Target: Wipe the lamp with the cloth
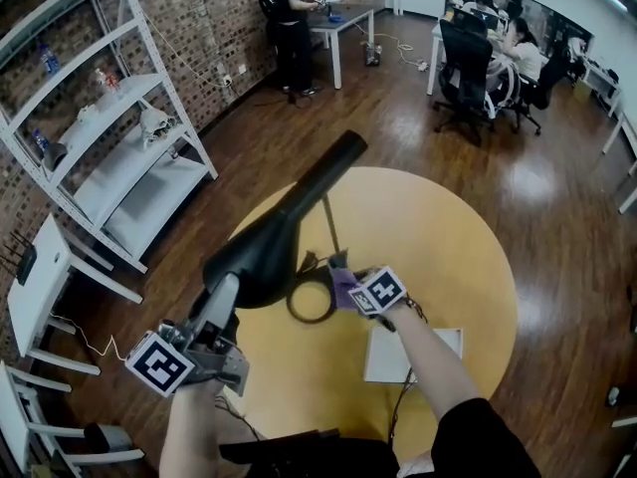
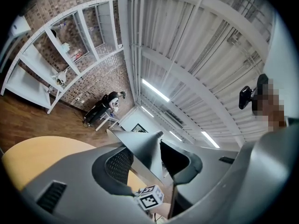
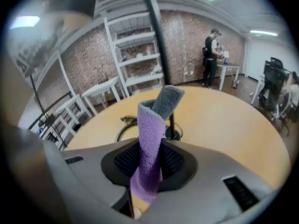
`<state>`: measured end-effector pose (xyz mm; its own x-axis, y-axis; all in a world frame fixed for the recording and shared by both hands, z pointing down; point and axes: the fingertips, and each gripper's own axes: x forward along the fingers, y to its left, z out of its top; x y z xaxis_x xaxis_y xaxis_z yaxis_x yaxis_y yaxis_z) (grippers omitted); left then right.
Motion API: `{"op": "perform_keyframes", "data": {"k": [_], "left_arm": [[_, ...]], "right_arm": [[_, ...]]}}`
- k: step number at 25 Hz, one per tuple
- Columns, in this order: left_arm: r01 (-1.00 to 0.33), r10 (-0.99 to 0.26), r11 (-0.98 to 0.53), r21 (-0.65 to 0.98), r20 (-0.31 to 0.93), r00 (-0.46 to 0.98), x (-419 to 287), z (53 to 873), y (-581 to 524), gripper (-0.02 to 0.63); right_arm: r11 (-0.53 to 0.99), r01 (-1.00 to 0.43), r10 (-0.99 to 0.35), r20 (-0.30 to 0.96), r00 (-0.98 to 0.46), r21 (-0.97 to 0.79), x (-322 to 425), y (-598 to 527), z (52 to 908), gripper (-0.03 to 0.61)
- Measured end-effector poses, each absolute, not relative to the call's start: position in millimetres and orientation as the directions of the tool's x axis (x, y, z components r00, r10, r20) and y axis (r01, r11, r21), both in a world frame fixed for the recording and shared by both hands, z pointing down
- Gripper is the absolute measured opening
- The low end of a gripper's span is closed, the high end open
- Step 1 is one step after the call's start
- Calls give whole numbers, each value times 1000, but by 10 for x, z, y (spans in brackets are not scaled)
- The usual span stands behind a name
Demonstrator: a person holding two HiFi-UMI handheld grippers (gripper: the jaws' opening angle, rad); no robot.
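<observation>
- The right gripper (image 3: pixel 148 164) pinches a purple cloth (image 3: pixel 150 139) between its jaws. A long fold stands up past the tips, its grey back curling over.
- The left gripper (image 2: pixel 147 158) has its jaws clamped on the lamp (image 1: pixel 269 247), gripping the thin wall of the black shade, whose cone runs on beyond the tips.
- Just beyond the cloth's free end rise the slim stem (image 3: pixel 153 36) and the ring base (image 1: pixel 311 305), on a round yellow table (image 1: pixel 458 257). From where I stand, cloth and shade look near each other but apart.
- Risk: only a narrow strip is gripped, so a hard drag across the shade could pull the cloth free.
- Risk: the hold on the thin wall may slip, or a firm push could tilt the light stand and lift its base.
</observation>
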<state>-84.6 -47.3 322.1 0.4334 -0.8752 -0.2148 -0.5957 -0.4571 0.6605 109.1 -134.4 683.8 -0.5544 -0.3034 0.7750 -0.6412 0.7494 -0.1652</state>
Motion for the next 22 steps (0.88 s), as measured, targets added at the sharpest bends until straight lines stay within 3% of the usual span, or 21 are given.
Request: {"op": "perform_keyframes", "data": {"k": [4, 7, 9, 12, 17, 22], "left_arm": [[-602, -879, -460, 653, -237, 414, -833, 3165, -446, 166], [-588, -870, -477, 653, -256, 421, -726, 3107, -425, 167], [-581, -865, -485, 653, -263, 427, -688, 3083, -429, 167], [-583, -866, -483, 653, -260, 427, -728, 3032, -480, 167], [-606, -873, -465, 646, -218, 437, -773, 3072, -510, 166], [-609, -874, -460, 646, -210, 438, -790, 3109, -508, 167]], "right_arm": [[702, -666, -555, 391, -734, -252, 1390, -1802, 5338, 94], [737, -618, -618, 96, -780, -276, 1476, -1905, 4210, 95], [772, -613, -620, 12, -785, -168, 1334, -1877, 3750, 95], [751, -660, -661, 24, -750, 35, 1007, -1903, 3498, 100], [719, -695, -695, 19, -719, -6, 899, -1933, 3753, 98], [710, -698, -698, 220, -681, 92, 823, -1928, 4537, 100]]}}
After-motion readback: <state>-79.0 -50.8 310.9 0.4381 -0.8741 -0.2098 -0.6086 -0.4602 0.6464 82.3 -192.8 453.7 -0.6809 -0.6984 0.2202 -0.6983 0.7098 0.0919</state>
